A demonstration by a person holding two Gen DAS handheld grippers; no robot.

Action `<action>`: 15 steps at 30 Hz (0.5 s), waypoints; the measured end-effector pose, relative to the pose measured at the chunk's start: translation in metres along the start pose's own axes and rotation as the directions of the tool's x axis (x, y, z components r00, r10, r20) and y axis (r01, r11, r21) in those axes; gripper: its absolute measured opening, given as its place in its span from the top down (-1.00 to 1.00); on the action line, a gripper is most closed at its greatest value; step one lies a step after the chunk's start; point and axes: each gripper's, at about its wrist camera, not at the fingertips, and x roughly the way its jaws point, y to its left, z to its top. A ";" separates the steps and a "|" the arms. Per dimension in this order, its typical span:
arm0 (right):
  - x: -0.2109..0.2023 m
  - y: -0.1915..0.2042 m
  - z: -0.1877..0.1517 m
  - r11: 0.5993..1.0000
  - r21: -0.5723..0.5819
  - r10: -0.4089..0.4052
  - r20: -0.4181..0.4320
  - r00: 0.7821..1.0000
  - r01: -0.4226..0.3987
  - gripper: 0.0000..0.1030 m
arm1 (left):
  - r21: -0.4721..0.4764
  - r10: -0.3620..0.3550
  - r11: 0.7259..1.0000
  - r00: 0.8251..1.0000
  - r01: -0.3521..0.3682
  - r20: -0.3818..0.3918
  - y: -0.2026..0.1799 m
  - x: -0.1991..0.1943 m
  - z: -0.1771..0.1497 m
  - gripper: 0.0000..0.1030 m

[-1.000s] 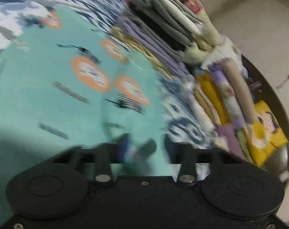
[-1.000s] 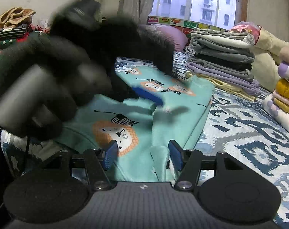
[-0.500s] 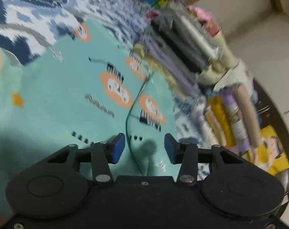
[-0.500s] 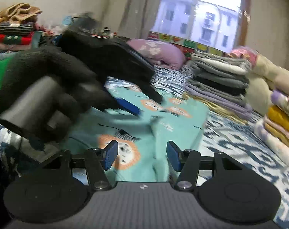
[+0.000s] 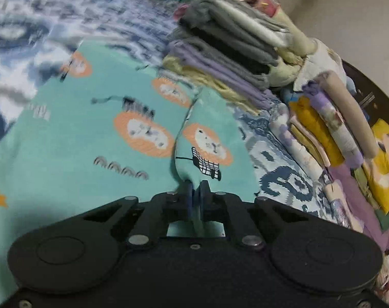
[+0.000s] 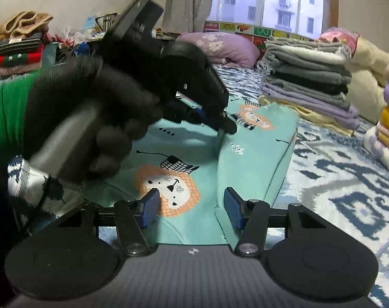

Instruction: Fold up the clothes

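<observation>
A teal garment printed with orange lions (image 5: 66, 154) lies spread on the bed. The jaws of my left gripper (image 5: 196, 192) are closing, and a raised fold of the garment's sleeve is pinched between the blue pads. In the right wrist view the same gripper (image 6: 225, 128), held by a black-gloved hand (image 6: 91, 107), nips the cloth and lifts a ridge in it. My right gripper (image 6: 192, 208) stands open low over the garment's (image 6: 245, 159) near edge. A lion print shows between its blue fingers (image 6: 151, 208), and a folded edge runs beside the right one.
A stack of folded grey and lilac clothes (image 6: 307, 77) stands just beyond the garment. A second, colourful stack (image 5: 322, 133) is at the right. The blue-and-white bedspread (image 6: 335, 179) shows to the right. A purple pillow (image 6: 220, 46) and another clothes pile (image 6: 17, 43) lie at the back.
My left gripper's jaws have come together on a fold of the teal garment, which now stands up as a ridge. The right gripper has stayed in place, still open.
</observation>
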 end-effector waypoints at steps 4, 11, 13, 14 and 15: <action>-0.008 -0.004 0.001 0.999 0.042 -0.007 0.043 0.999 0.005 0.05 | -0.125 -0.029 0.992 0.999 0.034 0.042 0.016 -0.015 0.005 0.46; -0.006 -0.009 0.003 0.997 0.071 -0.019 0.056 0.998 0.015 0.09 | -0.065 -0.035 0.997 0.999 0.035 -0.007 0.006 0.008 0.012 0.57; -0.003 -0.009 0.003 0.997 0.070 -0.017 0.035 0.999 0.014 0.09 | -0.009 -0.033 0.999 0.999 0.033 -0.024 0.003 0.016 0.012 0.86; -0.002 -0.011 0.002 0.997 0.074 -0.016 0.026 1.000 0.014 0.09 | 0.007 -0.047 0.999 0.999 0.048 -0.003 0.003 0.014 0.014 0.87; 0.000 -0.013 0.002 0.997 0.080 -0.015 0.018 1.000 0.014 0.09 | 0.019 -0.090 0.996 0.995 0.089 0.037 0.003 0.007 0.017 0.87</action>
